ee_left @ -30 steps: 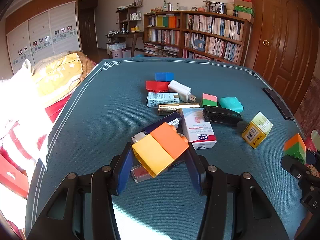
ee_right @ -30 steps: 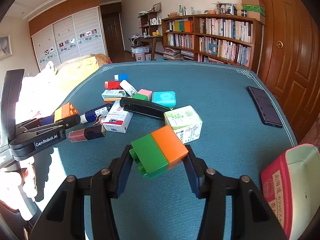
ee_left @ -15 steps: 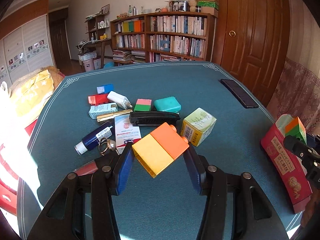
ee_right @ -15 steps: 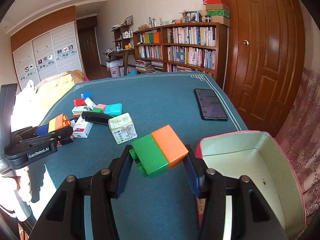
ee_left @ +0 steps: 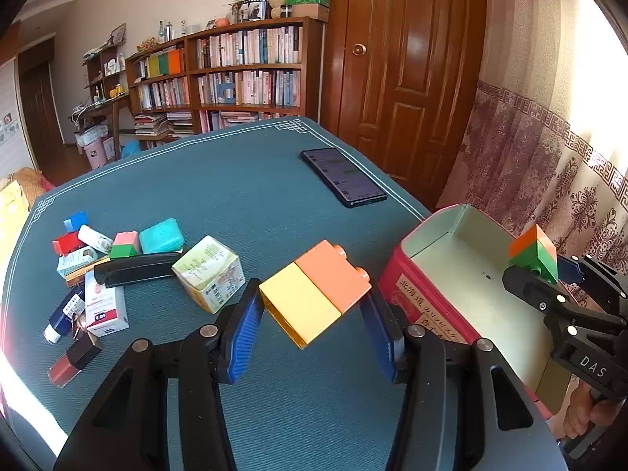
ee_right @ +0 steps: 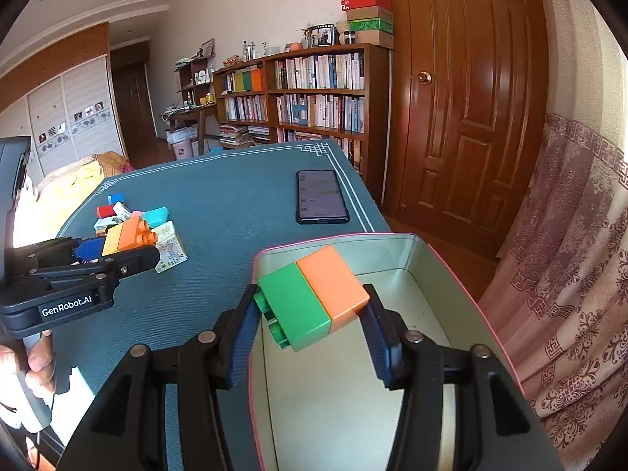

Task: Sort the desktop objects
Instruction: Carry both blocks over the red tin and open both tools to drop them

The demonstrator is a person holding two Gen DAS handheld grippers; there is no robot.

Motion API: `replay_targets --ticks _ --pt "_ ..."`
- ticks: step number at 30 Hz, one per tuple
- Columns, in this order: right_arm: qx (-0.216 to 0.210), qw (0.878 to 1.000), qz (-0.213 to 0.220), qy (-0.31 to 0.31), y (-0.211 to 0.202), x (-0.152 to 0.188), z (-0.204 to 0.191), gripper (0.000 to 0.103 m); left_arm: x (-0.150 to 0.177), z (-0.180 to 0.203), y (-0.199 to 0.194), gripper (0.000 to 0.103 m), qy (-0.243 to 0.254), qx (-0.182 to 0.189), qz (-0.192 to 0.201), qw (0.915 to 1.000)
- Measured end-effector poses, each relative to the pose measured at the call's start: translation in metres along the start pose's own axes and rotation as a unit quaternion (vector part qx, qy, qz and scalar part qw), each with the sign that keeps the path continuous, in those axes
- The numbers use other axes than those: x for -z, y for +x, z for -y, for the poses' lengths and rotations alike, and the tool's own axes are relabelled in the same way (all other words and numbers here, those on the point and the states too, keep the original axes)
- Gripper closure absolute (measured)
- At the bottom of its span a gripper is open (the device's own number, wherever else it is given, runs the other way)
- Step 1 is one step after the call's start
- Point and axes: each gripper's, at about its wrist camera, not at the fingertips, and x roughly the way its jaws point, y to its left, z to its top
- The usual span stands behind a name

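left claw (ee_left: 314,306): pinching a chunky plastic brick pair, yellow half and orange half (ee_left: 316,296), held tilted in the air over the teal cloth-covered surface (ee_left: 251,196), just short of the tin

right claw (ee_right: 310,314): clamped on a green-and-orange plastic brick pair (ee_right: 314,298), hanging right over the open tin

tin: red rectangular tin box with a pale inside (ee_right: 416,274), sat at the surface's near right corner, nothing lying in the part I could see

leftover pile: bunched by the left edge, a yellow-green carton (ee_left: 210,274), a black stapler (ee_left: 135,272), a teal soap-shaped case (ee_left: 161,235), a white medicine box (ee_left: 104,308), plus small blocks and tubes

phone: dark smartphone (ee_left: 343,176) lay flat by the far right edge, well apart from the pile
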Motion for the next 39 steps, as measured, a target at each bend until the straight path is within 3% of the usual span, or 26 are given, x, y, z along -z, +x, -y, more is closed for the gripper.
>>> replay_targets --ticks 8,18,39 --pt "0.033 0.999 -0.016 0.028 -0.003 0.013 0.039 0.048 -0.014 0.050 0.011 0.049 0.042 0.042 -0.002 0.9982" --pt "0.045 0.998 -0.024 0.046 -0.003 0.021 0.062 0.048 -0.019 0.091 0.027 0.049 0.070 0.076 -0.014 0.9945" --pt "0.054 0.995 -0.043 0.069 0.006 0.029 0.081 0.048 -0.020 0.113 0.051 0.046 0.078 0.099 -0.039 0.9913"
